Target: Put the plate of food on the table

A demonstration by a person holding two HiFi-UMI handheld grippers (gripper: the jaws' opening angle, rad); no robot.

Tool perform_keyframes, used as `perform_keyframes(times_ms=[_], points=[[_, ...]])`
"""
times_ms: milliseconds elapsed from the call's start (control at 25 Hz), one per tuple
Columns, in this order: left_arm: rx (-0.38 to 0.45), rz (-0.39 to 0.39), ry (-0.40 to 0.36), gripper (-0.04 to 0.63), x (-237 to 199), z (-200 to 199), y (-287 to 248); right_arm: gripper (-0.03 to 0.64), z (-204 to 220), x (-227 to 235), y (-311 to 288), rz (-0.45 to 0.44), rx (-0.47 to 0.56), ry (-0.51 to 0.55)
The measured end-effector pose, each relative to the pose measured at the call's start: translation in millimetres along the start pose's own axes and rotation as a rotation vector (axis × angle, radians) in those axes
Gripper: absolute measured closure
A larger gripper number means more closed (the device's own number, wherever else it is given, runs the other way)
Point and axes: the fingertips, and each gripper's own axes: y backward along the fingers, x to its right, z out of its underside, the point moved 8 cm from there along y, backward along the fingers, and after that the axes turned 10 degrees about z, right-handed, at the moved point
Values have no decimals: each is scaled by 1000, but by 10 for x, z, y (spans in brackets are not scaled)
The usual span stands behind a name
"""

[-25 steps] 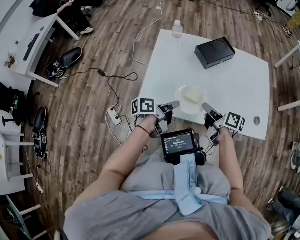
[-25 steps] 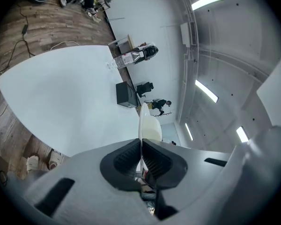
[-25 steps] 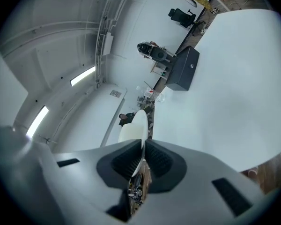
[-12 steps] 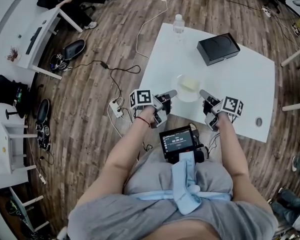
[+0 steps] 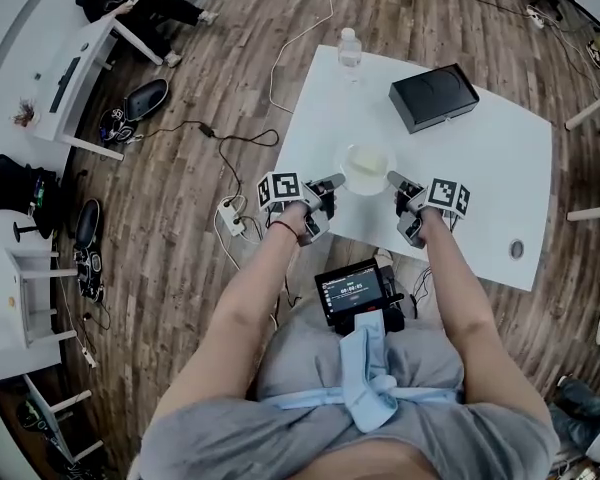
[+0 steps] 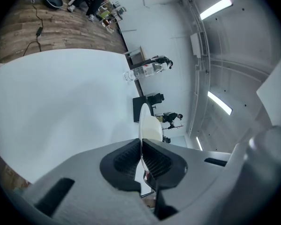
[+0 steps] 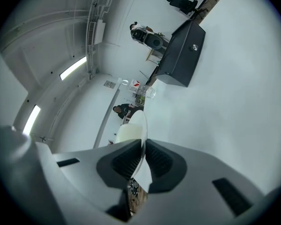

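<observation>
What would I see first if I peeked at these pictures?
A white plate of food is in the middle of the head view. The left gripper pinches its rim on one side and the right gripper on the other, over the near part of a big white table. Farther back on that table are a black box and, at the far corner, a clear water bottle.

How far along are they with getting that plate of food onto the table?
Done: the plate with its pale food is over the white table. In hand: the left gripper and right gripper each clamp its rim. Left: set it down (I can't tell if it touches yet) and release.
</observation>
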Motion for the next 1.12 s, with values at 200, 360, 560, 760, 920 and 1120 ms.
perform_keyframes(times_ms=[200, 360, 560, 760, 920, 1120], points=[[-1, -60, 33, 568, -260, -48, -121, 571, -49, 211, -193, 58, -19, -5], [-8, -105, 62, 568, -468, -20, -203, 571, -35, 386, -277, 94, -30, -16], [-30, -128, 73, 568, -614, -29, -304, 571, -51, 544, -342, 131, -44, -32], [-45, -146, 88, 568, -663, 1, -302, 571, 0, 591, -343, 167, -64, -53], [-52, -158, 92, 568, -703, 39, -305, 571, 36, 637, -341, 187, -70, -68], [-54, -169, 96, 568, -701, 40, -318, 571, 36, 632, -327, 202, -74, -81]])
